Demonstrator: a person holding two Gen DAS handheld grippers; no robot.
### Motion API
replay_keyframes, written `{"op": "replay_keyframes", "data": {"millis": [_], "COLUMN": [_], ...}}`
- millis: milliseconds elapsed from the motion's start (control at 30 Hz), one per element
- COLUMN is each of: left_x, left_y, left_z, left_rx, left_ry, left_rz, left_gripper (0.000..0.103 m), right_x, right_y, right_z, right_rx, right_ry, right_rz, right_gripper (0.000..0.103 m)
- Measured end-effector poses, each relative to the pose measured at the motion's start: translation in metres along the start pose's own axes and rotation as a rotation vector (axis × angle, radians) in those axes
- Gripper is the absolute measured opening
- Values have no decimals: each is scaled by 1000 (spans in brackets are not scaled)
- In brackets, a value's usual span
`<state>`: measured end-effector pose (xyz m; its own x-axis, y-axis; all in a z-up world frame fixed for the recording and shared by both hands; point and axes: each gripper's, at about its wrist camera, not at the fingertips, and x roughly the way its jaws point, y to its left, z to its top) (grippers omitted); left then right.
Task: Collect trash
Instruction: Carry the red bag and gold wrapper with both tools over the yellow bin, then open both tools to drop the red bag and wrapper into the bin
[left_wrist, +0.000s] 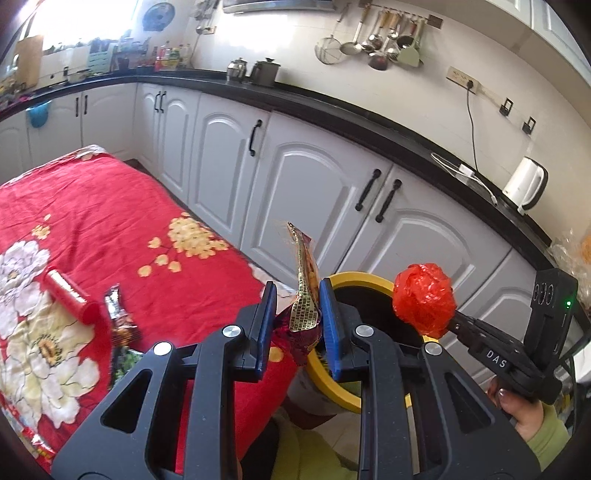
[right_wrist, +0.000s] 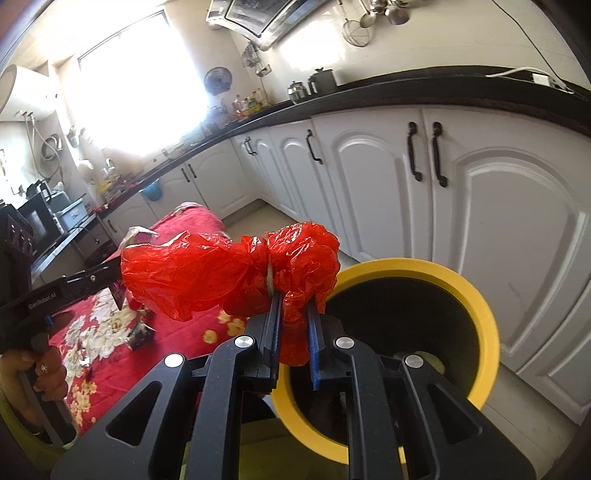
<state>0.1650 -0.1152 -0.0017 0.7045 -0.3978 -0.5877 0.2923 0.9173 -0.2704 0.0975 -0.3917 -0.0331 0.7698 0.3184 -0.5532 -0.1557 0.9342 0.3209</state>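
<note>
Kitchen, w/ white cabinets (left_wrist: 314, 177) under a black countertop (left_wrist: 332, 110). At far left, a table under a red floral cloth (left_wrist: 110, 206) carries a red roll (left_wrist: 68, 295) and, just beside it, a dark snack wrapper (left_wrist: 120, 319), both lying flat. Center: the left gripper (left_wrist: 297, 325), blue pads partly closed, pinches a gold-and-red foil wrapper (left_wrist: 304, 295) that sticks up between its fingers, held at the table's edge next to the rim of a yellow-rimmed bin (left_wrist: 364, 278). The bin stands on the floor btwn table and cabinets; its inside is dark. At right, the right gripper (right_wrist: 293, 325), jaws drawn close together, clamps a crumpled red plastic bag (right_wrist: 229, 273); the wad bulges out above & to the left of the fingers and hangs over the bin's near rim (right_wrist: 484, 314). A white kettle (left_wrist: 526, 184) sits on the counter at far right. A hand (left_wrist: 517, 404) in a green sleeve grips the right tool's handle.
</note>
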Motion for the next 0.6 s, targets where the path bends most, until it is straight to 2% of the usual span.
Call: {"op": "replay_keyframes", "data": {"millis": [600], "left_x": [56], "left_y": [-55], "left_z": [-10], "left_rx": [89], "left_ry": [75], "left_rz": [-59], "left_gripper": [17], "right_x": [2], "right_y": [-50], "right_z": [-33], "right_rx": [2], "right_ry": [39], "right_rz": [-157], "right_gripper": [12]}}
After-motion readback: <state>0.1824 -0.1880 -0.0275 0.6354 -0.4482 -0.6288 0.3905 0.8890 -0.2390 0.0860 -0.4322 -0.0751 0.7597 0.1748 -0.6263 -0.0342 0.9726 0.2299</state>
